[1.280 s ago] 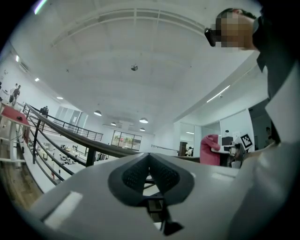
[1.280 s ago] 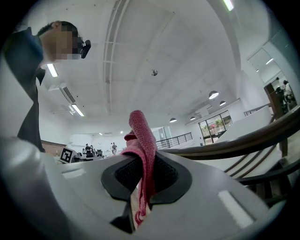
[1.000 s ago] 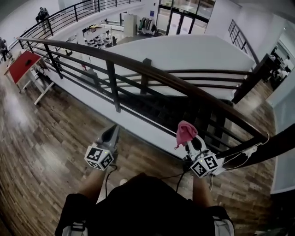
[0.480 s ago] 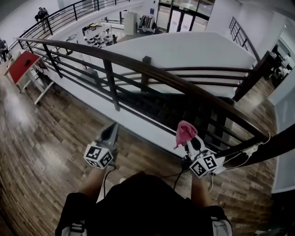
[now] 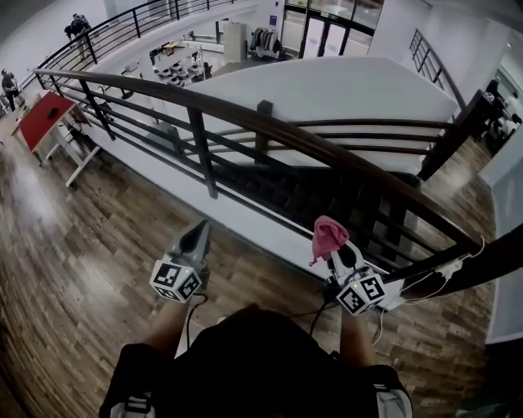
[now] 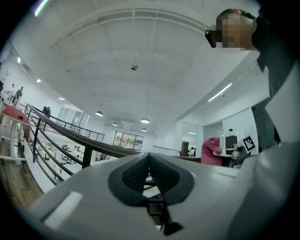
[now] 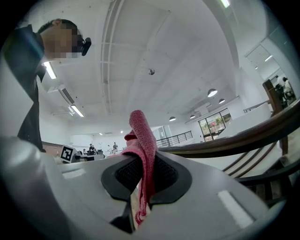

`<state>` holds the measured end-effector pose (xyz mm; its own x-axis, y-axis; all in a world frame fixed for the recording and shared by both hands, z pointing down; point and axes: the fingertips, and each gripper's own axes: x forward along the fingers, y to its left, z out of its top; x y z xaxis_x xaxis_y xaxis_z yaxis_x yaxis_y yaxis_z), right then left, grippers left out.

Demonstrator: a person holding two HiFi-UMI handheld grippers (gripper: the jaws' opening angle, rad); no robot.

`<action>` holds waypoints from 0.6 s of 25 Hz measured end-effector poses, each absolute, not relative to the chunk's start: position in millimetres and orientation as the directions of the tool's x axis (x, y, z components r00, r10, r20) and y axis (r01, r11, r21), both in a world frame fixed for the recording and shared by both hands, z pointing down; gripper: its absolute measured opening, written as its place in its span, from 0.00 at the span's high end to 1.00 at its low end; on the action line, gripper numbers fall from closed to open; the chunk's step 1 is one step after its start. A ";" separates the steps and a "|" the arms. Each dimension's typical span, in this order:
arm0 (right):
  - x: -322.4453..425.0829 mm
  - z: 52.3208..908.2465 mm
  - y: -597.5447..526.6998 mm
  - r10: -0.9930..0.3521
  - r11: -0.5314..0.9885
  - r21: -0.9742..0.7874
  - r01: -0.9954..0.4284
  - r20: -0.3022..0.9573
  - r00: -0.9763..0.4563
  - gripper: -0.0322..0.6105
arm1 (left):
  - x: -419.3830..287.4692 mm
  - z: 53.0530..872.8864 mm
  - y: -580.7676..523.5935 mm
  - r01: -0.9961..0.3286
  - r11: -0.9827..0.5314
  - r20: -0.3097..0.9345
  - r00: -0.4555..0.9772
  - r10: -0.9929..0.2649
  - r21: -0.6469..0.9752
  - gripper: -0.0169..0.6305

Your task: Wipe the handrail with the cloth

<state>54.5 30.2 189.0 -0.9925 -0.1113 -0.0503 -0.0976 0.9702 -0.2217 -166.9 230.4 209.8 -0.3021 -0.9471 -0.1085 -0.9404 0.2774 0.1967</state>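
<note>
Pink and knitted, the cloth [image 5: 328, 235] is pinched between the jaws of my right gripper [image 5: 333, 251]. Its bunched top sticks up above them and a frayed end hangs down between the pads. The right gripper view shows the jaws pressed onto it from both sides. My left gripper [image 5: 199, 230] has its jaws brought together with nothing between them, and it points up toward the railing from the left.

As I judge it, the wiping has not started. The handrail [image 5: 310, 145], a dark brown wooden bar, runs across in front of me from upper left down to lower right. In the head view the cloth sits below it and on my side, apart from the wood, and I see no contact. So the cloth is in hand, and the whole rail is left to do: bring the cloth onto the top of the bar and draw it along.

Around me there is a wood plank floor [image 5: 73, 245]. Thinner dark bars run under the rail between upright posts [image 5: 200, 151], and beyond them a stairwell [image 5: 302, 196] drops away. A red table [image 5: 45, 114] stands well off to the left, and a few people [image 5: 78, 23] are on the far balcony, too small to make out.

Nothing lies between the cloth and the rail. Light cables [image 5: 425, 277] trail from the right gripper near the lower stretch of the rail, and I would watch that they don't snag on a post as I sweep that way.
</note>
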 end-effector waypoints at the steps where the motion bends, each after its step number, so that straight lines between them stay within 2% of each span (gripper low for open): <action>1: 53.4 190.7 30.7 -0.109 0.971 -0.218 -0.097 -0.043 -0.993 0.89 | -167.0 210.6 231.3 -0.939 0.279 -0.110 -0.305 -0.946 0.201 0.97; 15: 42.0 201.5 38.0 -0.075 0.978 -0.198 -0.073 0.000 -0.997 0.89 | -172.1 222.1 237.0 -0.931 0.289 -0.096 -0.316 -0.944 0.224 0.97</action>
